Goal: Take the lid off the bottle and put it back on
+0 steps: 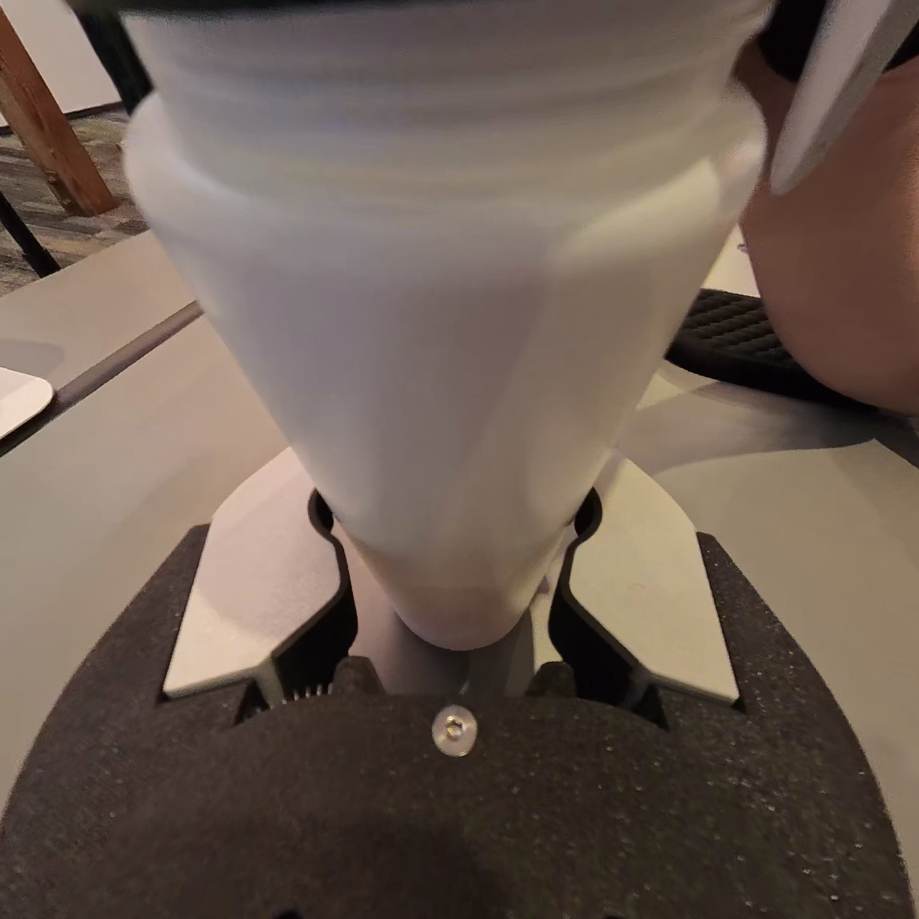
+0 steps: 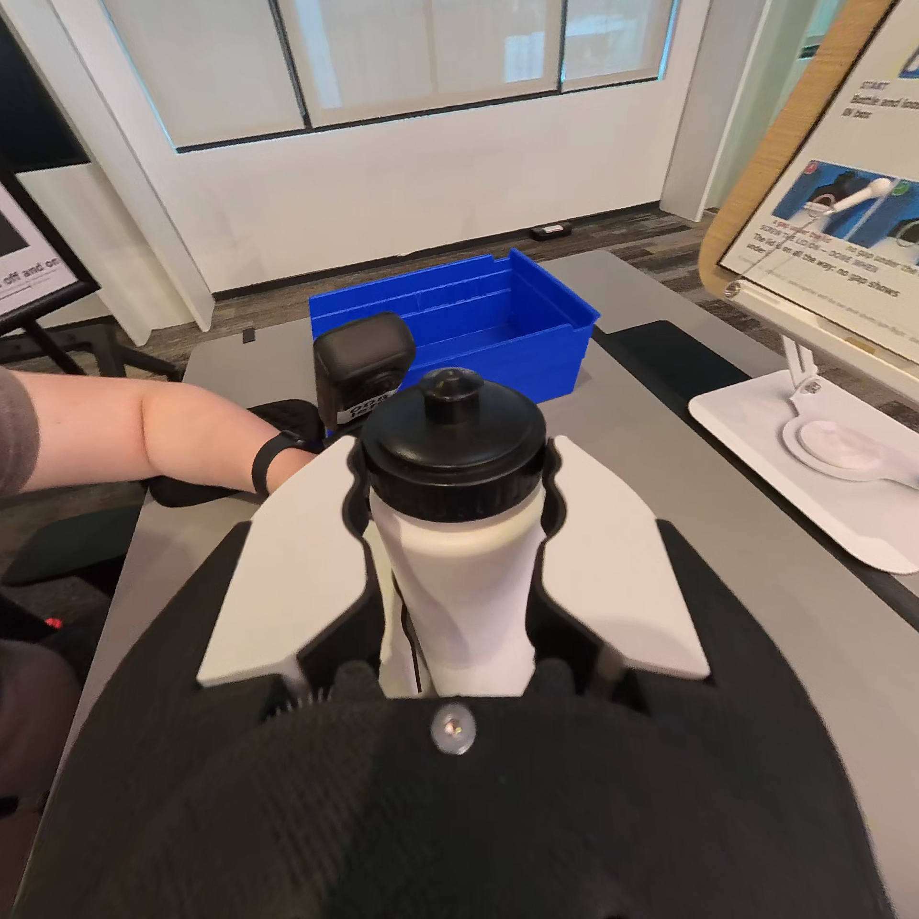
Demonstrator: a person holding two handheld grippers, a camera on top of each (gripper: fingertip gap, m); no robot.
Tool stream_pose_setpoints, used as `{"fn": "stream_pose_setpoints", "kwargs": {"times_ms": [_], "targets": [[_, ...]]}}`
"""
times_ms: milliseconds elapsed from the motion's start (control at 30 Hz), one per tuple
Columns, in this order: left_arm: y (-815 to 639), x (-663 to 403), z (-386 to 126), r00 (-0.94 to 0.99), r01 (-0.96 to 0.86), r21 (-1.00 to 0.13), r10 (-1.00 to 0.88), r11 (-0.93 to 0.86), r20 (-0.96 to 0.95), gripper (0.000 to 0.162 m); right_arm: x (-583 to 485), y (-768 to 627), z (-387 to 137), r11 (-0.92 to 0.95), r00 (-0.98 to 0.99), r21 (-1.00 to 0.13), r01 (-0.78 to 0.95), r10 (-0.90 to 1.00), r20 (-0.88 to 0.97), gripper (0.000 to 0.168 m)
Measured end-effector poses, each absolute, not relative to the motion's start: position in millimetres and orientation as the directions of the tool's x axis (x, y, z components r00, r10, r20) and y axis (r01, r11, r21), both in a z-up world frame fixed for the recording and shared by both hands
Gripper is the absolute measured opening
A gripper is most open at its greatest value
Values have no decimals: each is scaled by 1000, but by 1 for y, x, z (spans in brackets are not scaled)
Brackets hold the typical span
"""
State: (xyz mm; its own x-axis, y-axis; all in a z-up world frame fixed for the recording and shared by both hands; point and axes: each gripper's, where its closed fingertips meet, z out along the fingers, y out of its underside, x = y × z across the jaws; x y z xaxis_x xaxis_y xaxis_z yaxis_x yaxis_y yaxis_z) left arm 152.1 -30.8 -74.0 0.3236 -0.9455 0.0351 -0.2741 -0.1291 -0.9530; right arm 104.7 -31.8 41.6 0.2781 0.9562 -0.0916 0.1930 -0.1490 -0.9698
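White bottle (image 2: 462, 587) body, black lid (image 2: 453, 447) with black spout on top. Pale grey fingers (image 2: 298, 557) on the right gripper (image 2: 455, 477), black rippled pads inside, black grainy body behind. Same white and black on the left gripper (image 1: 455, 507), with a silver screw (image 1: 454, 731) in its speckled black base. Bright blue bin (image 2: 462, 328) toward the far edge of the matt grey table (image 2: 746, 621). White stand base (image 2: 776, 477) at the table's right edge, under a wood-toned board (image 2: 746, 164). Black mat (image 1: 731, 343), perhaps diamond-textured, though blurred. Black wristband (image 2: 271, 460).
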Motion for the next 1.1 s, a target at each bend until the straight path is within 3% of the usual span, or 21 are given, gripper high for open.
{"fn": "stream_pose_setpoints", "kwargs": {"times_ms": [67,167,233,267,367,500,800,1100], "targets": [[-28,150,-74,343,-257,-954,-937,-155,60,96,107,-25,42,-179,324,-970,166,939,-118,70],[-24,149,-92,384,-321,-929,-922,-183,49,117,110,-16,43,-234,394,-966,110,903,-173,70],[-27,153,-101,378,-354,-917,-925,-185,40,113,111,-13,43,-263,435,-962,73,876,-207,70],[-25,154,-103,392,-371,-910,-920,-184,26,102,110,-13,43,-271,443,-961,60,870,-218,70],[-29,157,-101,341,-373,-906,-938,-198,65,100,108,-16,51,-247,409,-969,26,887,-215,69],[-37,152,-70,261,-281,-935,-955,-217,143,99,122,-25,82,-162,284,-986,-41,944,-167,82],[-105,136,29,-142,-173,-980,-982,-98,123,99,167,-32,124,-108,165,-984,-141,978,-131,80],[-181,115,51,-572,-104,-995,-818,2,58,100,200,-18,133,-195,107,-953,-232,969,-224,80]]}}
